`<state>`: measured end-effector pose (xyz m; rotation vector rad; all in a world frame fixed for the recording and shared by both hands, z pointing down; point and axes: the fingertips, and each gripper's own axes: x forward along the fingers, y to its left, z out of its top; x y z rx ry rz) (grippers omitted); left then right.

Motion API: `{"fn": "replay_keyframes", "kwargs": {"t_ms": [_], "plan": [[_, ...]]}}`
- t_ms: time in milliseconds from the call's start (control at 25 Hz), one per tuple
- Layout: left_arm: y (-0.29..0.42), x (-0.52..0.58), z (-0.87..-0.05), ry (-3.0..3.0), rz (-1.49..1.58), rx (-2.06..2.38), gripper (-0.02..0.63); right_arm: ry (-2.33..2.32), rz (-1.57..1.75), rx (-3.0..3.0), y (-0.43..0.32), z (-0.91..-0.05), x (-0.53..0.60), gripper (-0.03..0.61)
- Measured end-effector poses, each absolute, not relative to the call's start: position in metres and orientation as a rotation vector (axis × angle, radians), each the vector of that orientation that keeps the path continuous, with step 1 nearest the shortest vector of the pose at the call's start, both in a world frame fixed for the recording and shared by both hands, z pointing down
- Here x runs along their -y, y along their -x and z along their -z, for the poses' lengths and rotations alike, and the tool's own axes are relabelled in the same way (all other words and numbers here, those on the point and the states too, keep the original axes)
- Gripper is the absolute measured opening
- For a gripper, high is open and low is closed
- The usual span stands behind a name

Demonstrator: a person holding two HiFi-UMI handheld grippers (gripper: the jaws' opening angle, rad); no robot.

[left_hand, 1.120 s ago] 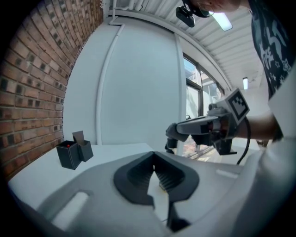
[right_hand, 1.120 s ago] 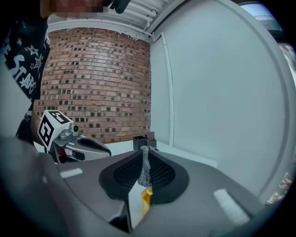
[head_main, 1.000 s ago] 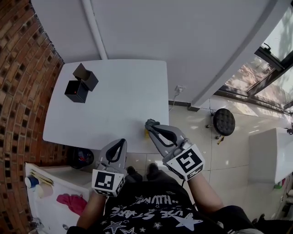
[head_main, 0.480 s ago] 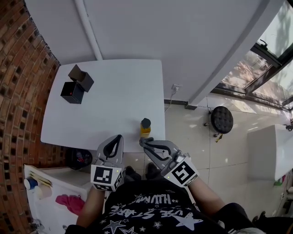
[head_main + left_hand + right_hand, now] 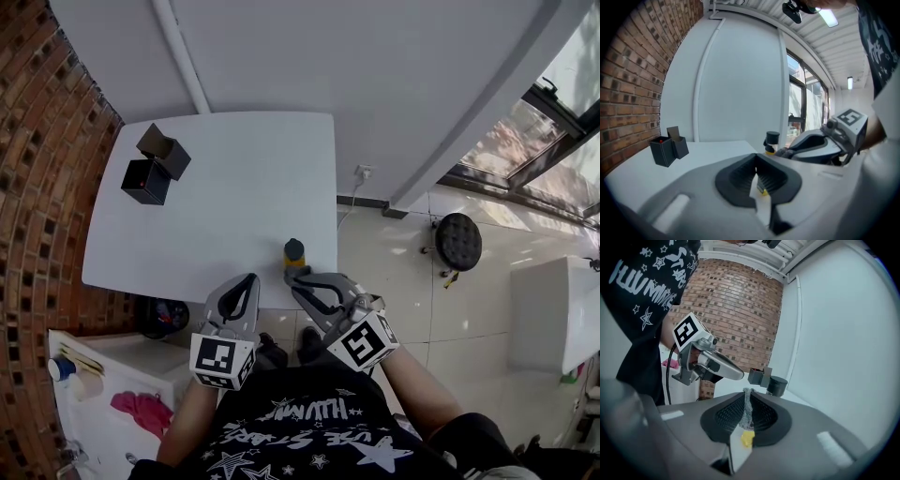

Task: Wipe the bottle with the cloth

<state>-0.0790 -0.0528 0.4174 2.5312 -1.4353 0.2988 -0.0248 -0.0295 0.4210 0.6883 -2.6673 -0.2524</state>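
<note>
A small bottle [image 5: 293, 253] with a yellow body and black cap stands upright near the front edge of the white table [image 5: 225, 206]; it also shows in the left gripper view [image 5: 771, 142] and in the right gripper view [image 5: 776, 386]. My right gripper [image 5: 292, 277] sits just in front of the bottle, shut on a strip of grey cloth [image 5: 747, 408] pinched between its jaws, with a yellow bit lower down. My left gripper [image 5: 247, 280] hovers at the table's front edge, left of the bottle, shut with nothing held [image 5: 756, 165].
Two black open boxes [image 5: 155, 167] stand at the table's far left corner. A brick wall [image 5: 37, 187] runs along the left. A white cabinet with a pink item [image 5: 139, 411] is at lower left. A dark stool [image 5: 458, 248] stands on the tiled floor at right.
My right gripper has dropped and drawn back toward the person, uncovering the bottle it hid a second ago, and has rolled. The left gripper sank a little.
</note>
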Motion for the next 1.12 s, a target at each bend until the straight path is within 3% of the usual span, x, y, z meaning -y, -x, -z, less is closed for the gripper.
{"fn": "replay_keyframes", "kwargs": {"t_ms": [1120], "plan": [[0.093,0.045,-0.443,-2.39,-0.409,1.51,0.002,-0.484,0.01,2.599,0.027,-0.525,0.039,0.038]]}}
